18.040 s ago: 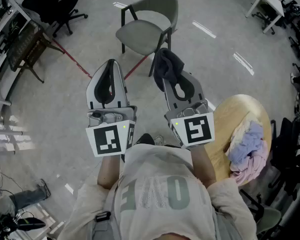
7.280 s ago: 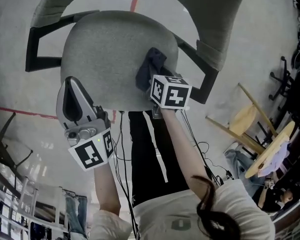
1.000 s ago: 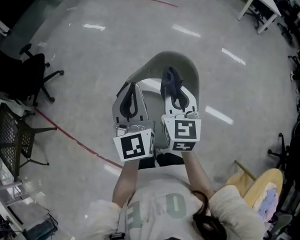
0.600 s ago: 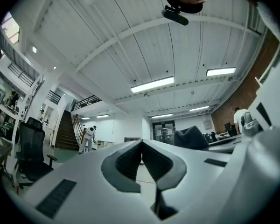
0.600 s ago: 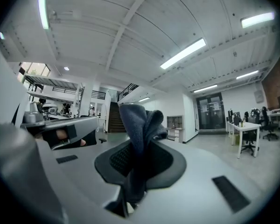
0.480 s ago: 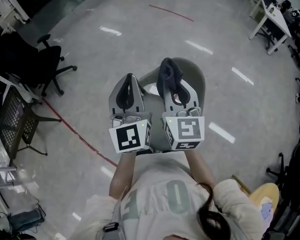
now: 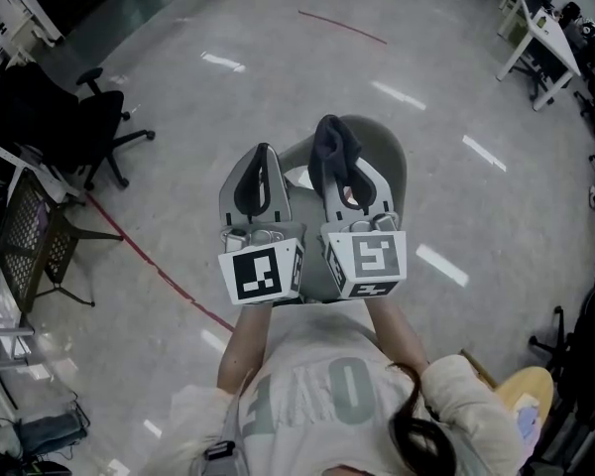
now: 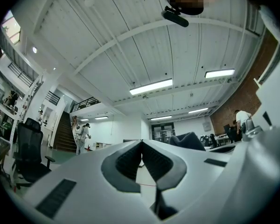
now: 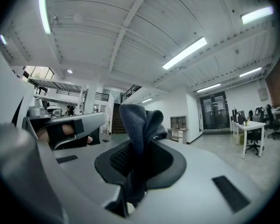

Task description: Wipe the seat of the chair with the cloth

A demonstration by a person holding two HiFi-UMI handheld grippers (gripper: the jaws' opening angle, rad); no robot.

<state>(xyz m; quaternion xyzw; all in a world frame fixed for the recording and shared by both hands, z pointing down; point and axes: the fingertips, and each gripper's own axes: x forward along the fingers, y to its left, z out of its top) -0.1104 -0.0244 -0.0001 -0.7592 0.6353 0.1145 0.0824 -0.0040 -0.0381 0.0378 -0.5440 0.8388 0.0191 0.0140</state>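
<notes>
Between R gripper [image 9: 138, 146] jaws: cloth [image 9: 137, 115].

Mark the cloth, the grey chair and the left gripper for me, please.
cloth [image 7: 334, 152], head view, on the bunched fold at its top.
grey chair [image 7: 392, 164], head view, on the part showing right of the cloth.
left gripper [image 8: 141, 146], left gripper view, where its shut jaws meet.

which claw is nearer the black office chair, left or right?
Left. The left claw is on the side toward the black office chair, which stands off to its left; the right claw, holding the cloth, sits farther right.
</notes>
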